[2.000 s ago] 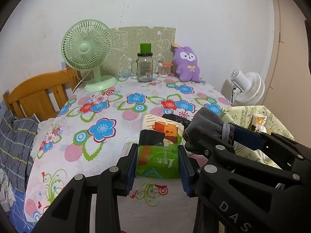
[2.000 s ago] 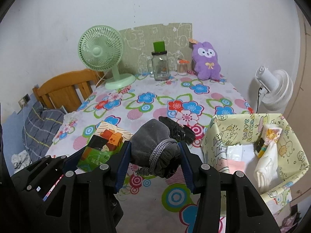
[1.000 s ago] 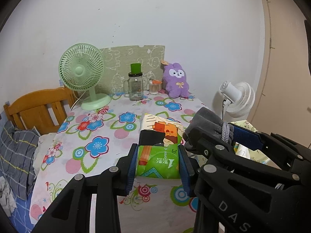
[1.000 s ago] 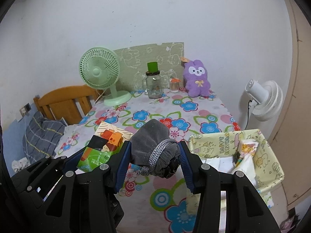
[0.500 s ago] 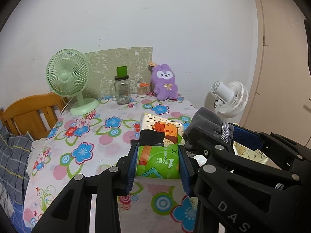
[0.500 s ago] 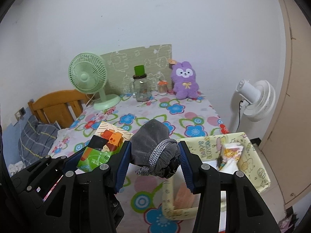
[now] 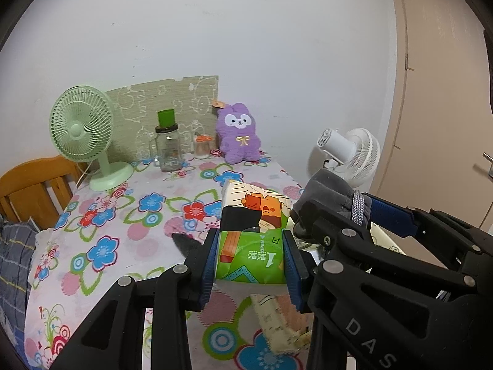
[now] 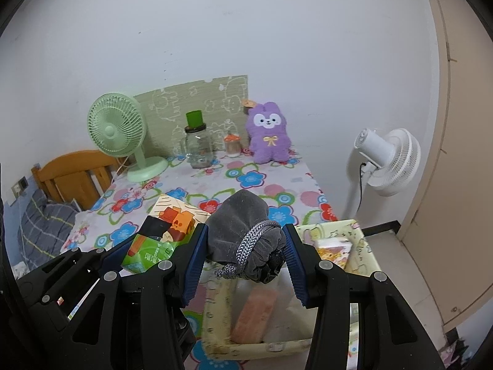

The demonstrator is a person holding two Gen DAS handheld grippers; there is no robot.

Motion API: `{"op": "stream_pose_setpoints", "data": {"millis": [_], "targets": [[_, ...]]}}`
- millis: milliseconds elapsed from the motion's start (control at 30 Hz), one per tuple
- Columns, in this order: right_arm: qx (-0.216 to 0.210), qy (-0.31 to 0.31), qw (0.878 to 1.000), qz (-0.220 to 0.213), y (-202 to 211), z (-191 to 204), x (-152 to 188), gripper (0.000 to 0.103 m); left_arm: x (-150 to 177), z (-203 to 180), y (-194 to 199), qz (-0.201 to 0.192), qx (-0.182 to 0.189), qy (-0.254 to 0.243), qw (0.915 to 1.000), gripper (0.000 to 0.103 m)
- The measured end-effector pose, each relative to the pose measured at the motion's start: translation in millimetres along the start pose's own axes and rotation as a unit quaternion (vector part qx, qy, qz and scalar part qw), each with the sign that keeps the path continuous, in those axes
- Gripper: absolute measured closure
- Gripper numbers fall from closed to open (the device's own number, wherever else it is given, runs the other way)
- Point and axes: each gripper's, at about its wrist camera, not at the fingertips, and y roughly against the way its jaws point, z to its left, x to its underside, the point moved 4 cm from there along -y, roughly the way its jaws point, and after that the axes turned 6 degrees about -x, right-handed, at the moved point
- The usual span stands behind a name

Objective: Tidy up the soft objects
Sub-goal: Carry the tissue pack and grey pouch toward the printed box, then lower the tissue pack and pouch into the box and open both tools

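Pouch (image 8: 243, 234) clamped, right tool (image 8: 243, 256) | tissue pack (image 7: 251, 246) clamped, left tool (image 7: 251, 262) | basket (image 8: 215, 323) half hidden

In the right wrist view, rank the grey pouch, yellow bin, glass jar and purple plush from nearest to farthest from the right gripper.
1. Grey pouch: clamped in the right gripper.
2. Yellow bin: directly beneath.
3. Glass jar and purple plush: table's far end; too close to call.

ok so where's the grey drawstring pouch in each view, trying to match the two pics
Left wrist view: the grey drawstring pouch is right of centre, clamped in the right gripper, beside the tissue pack.
Right wrist view: the pouch is at centre, low in the picture, between the blue pads, above the yellow basket.
Shared landmark: the purple plush bunny by the wall.
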Motion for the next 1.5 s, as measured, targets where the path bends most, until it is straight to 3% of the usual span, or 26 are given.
{"op": "stream_pose_setpoints", "data": {"millis": [500, 1100, 1400, 1500], "targets": [[0.023, -0.014, 1.0, -0.002, -1, -44, 0, 0.051, -3, -40, -20, 0.017, 0.023, -0.012, 0.9995, 0.063], [0.029, -0.04, 0.998, 0.031, -21, -82, 18, 0.051, 10, -67, -54, 0.056, 0.039, -0.014, 0.9975, 0.063], [0.029, -0.046, 0.997, 0.055, -39, -90, 31, 0.051, 25, -69, -78, 0.094, 0.041, -0.007, 0.9947, 0.06], [0.026, -0.048, 0.997, 0.06, -43, -92, 33, 0.051, 27, -72, -79, 0.102, 0.047, -0.017, 0.9935, 0.054]]}}
